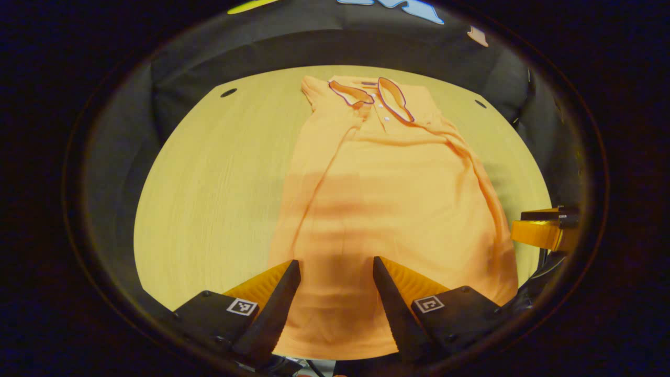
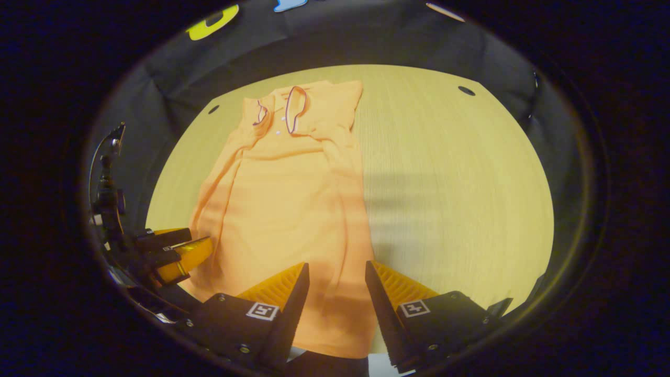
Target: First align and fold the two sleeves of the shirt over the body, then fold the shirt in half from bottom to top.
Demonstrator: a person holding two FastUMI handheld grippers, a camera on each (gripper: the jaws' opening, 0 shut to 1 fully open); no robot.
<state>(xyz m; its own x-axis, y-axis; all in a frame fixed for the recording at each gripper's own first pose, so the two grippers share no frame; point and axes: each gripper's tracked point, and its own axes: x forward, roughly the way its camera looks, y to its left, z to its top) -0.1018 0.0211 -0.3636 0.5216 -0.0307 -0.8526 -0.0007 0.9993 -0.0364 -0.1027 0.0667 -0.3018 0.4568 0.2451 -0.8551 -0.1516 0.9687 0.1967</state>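
- The orange polo shirt (image 1: 387, 204) lies flat on the tabletop (image 1: 220, 178), collar far from both grippers, sleeves seemingly already folded in.
- The left gripper (image 1: 335, 293) is wide open, empty, over the hem.
- The right gripper (image 2: 335, 293) is wide open, over the hem's other corner, likely placed for the bottom-to-top fold.

Lighting warm, kinda dim, yellow cast over both views. Table (image 2: 450, 173) brightest mid-frame, falls off dark toward rim. Soft banded shadows across shirt (image 1: 398, 199) in left gripper view, darkest near bottom hem. Broad shadow patch on table beside shirt in right gripper view. No harsh glare. Heavy fisheye bend, table edge curves hard. Edges soft, smeary; centre reasonably sharp.
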